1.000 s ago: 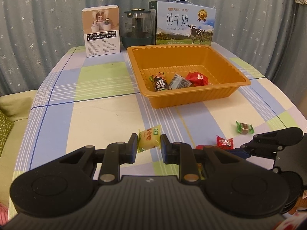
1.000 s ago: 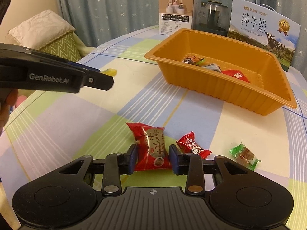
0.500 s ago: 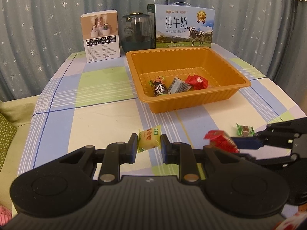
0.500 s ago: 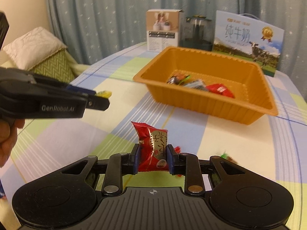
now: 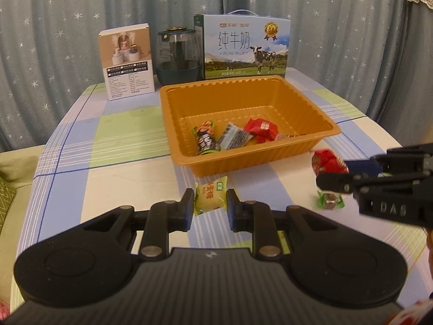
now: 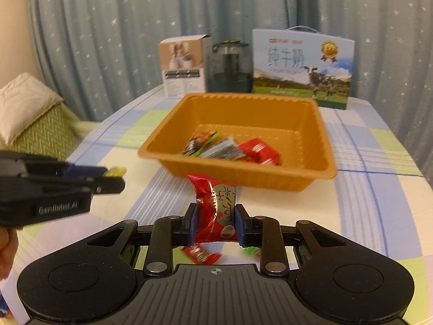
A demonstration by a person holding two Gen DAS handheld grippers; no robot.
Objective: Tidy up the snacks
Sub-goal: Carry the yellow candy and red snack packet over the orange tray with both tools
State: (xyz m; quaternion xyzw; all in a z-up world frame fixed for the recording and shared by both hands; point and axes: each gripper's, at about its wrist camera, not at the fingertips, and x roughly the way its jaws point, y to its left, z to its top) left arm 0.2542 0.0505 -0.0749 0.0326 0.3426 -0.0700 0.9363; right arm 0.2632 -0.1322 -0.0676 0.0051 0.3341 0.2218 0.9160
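My left gripper [image 5: 210, 200] is shut on a yellow candy [image 5: 211, 197], held above the table just short of the orange tray [image 5: 243, 162]. My right gripper [image 6: 215, 216] is shut on a red snack packet [image 6: 217, 208], lifted off the table in front of the orange tray [image 6: 238, 181]. That packet shows as a red snack packet [image 5: 328, 162] at the right of the left wrist view. Three wrapped snacks [image 5: 232, 135] lie inside the tray. A green candy [image 5: 330, 203] and a small red candy [image 6: 201, 254] lie on the table under the right gripper.
A white box [image 5: 127, 62], a dark glass jar [image 5: 178, 57] and a milk carton [image 5: 246, 48] stand behind the tray. The checked tablecloth [image 5: 94, 149] ends at a sofa with a green cushion [image 6: 40, 124] on the left. Curtains hang behind.
The right gripper closed on the red packet and lifted it off the table toward the tray. The left gripper edged closer to the tray with the yellow candy still in it.
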